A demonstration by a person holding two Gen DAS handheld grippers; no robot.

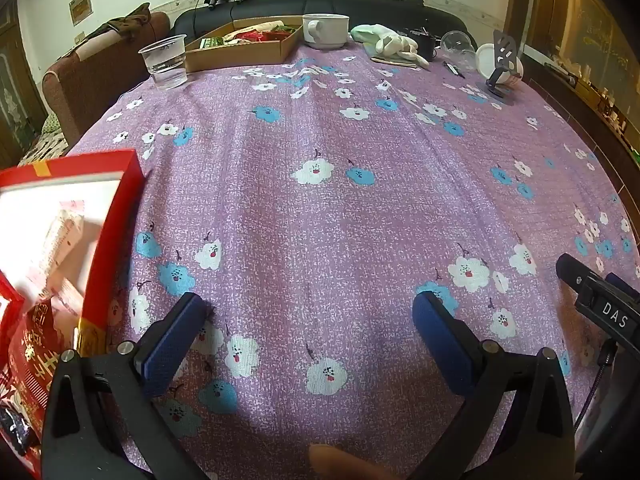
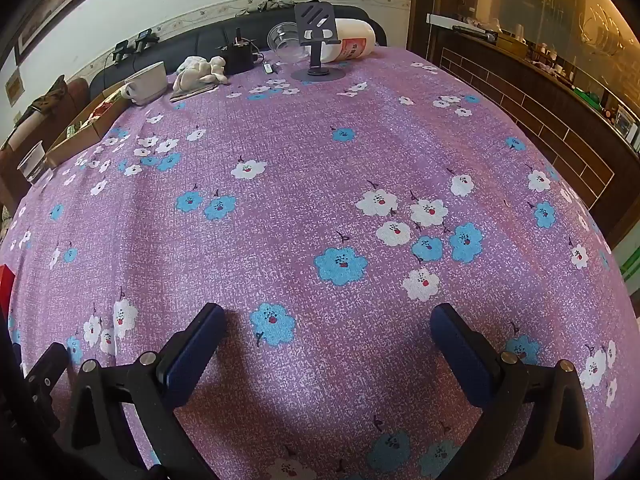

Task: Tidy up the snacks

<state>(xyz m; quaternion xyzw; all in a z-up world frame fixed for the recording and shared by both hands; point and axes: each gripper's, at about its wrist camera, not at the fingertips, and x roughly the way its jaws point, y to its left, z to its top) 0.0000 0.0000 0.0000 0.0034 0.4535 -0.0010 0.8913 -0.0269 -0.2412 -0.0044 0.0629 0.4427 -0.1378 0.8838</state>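
Your left gripper (image 1: 312, 320): 2 black arms with blue textured pads, spread wide, nothing between them, angled down over bare cloth. Your right gripper (image 2: 328, 332): same build, same wide spread, nothing held, also over bare cloth. A blurred fingertip (image 1: 340, 460) shows at the bottom edge of the left wrist view.

Tablecloth (image 1: 360, 208): woven purple fabric, speckled white, printed with white and blue flowers, lying in soft folds.

Red box (image 1: 108, 240): glossy red card with a white inside, open, at your left, just beside the left gripper. It holds pale snack packets (image 1: 64, 240). A red printed snack bag (image 1: 36, 356) lies at its near end.

Cardboard tray (image 1: 248, 50): flat brown card, shallow walls, at the far left edge of the table. It holds mixed red, green and white wrapped snacks (image 1: 256, 36), too small to tell apart.

Plastic cup (image 1: 165, 62): clear, ribbed, with some water, just beside the tray.

White mug (image 1: 326, 30): glazed ceramic, wide, with a handle, touching the tray's far corner.

White gloves (image 1: 394, 46): soft cloth, crumpled, near the mug.

Phone stand (image 2: 318, 44): dark metal, round base, slotted plate, upright at the far right. A clear plastic bowl (image 2: 286, 42) and a white jug (image 2: 354, 44) on its side lie behind it.

Nothing stands between either gripper and the tray.
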